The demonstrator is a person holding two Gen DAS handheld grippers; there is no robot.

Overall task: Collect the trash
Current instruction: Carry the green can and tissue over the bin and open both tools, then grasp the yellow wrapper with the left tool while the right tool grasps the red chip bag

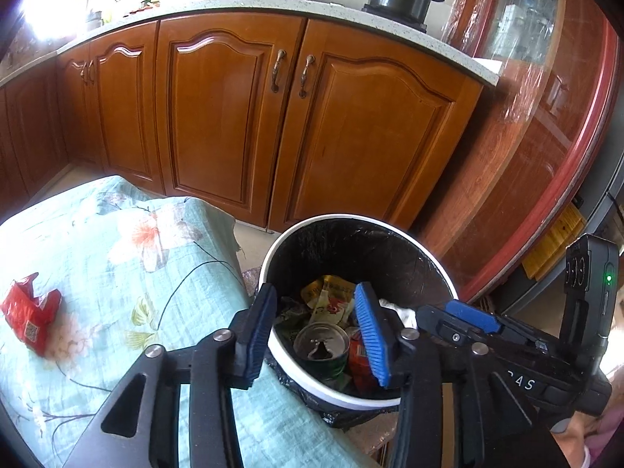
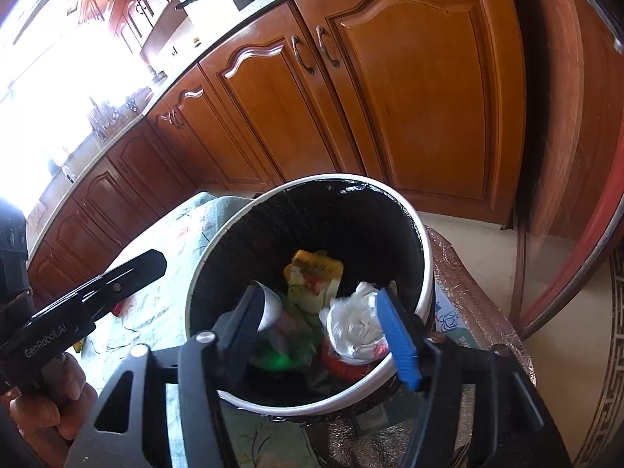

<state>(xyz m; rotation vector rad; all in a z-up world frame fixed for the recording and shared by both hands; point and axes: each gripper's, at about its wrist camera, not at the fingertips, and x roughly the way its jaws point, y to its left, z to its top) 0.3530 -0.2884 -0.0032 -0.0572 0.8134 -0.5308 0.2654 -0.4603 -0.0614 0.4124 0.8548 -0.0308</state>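
Two grippers gape over one bin; one red wrapper outside.

A surface covered by a pale green floral cloth fills the left wrist view from 7 to 10 o'clock. A crumpled red wrapper lies on it at 9 o'clock. The white-rimmed trash bin stands against its right edge.

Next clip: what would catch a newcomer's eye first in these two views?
The round white-rimmed bin with a black liner, standing beside the floral cloth-covered table, holds an open green can, a yellow wrapper and a crumpled white bag. Both tools, left and right, hover open over it. A crumpled red packet remains on the cloth.
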